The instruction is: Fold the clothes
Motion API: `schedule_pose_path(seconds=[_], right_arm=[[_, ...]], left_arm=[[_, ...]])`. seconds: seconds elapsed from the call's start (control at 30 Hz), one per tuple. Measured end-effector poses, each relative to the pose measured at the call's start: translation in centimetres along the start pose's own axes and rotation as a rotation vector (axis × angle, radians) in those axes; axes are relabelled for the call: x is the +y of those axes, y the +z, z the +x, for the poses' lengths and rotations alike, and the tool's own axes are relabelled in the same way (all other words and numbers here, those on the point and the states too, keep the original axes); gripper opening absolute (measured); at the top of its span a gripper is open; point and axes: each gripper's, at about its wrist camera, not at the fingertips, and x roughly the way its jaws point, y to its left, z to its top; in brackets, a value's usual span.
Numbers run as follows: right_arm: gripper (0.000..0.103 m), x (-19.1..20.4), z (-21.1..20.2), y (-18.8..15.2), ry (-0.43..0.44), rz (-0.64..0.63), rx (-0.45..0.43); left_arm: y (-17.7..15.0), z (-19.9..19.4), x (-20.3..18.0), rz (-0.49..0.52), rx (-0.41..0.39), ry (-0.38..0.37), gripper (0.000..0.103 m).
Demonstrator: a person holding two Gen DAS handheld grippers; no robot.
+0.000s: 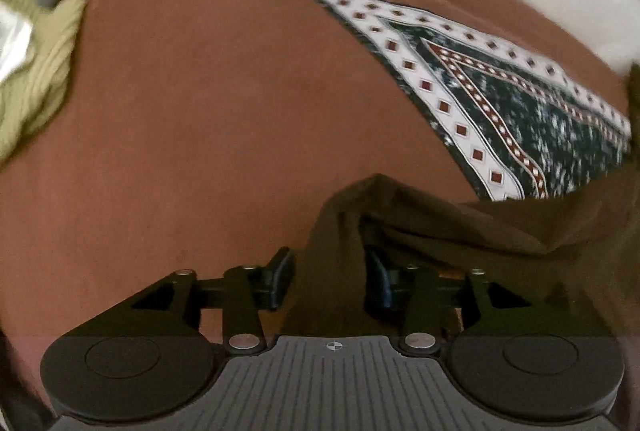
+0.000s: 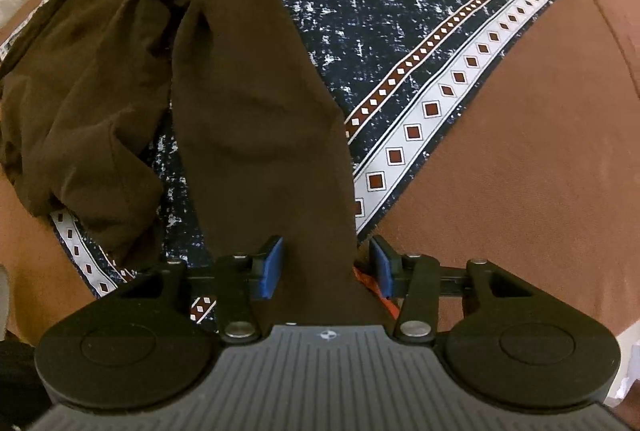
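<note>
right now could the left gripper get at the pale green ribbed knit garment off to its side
Probably not yet: the left gripper is shut on the dark brown garment. The pale green knit lies across bare brown cover, nothing between.

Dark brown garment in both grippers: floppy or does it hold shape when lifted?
Probably floppy: the dark brown garment sags in soft folds between the right gripper and the left gripper. Likely light and thin. Its bunched tail may drag across the patterned cloth.

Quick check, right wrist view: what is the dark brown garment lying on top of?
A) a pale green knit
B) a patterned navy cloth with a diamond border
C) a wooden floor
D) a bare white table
B: the dark brown garment drapes over the patterned navy cloth, whose white diamond border shows on both sides of it.
</note>
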Motion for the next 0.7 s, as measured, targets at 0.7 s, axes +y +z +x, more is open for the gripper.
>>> schedule_pose_path(seconds=[0.7], right_arm=[[0.043,-2.2,0.1,-1.4,0.094,0.061,0.006]], left_arm=[[-6.6,-6.7,-31.2,0.517,-0.102,-0.510,0.064]])
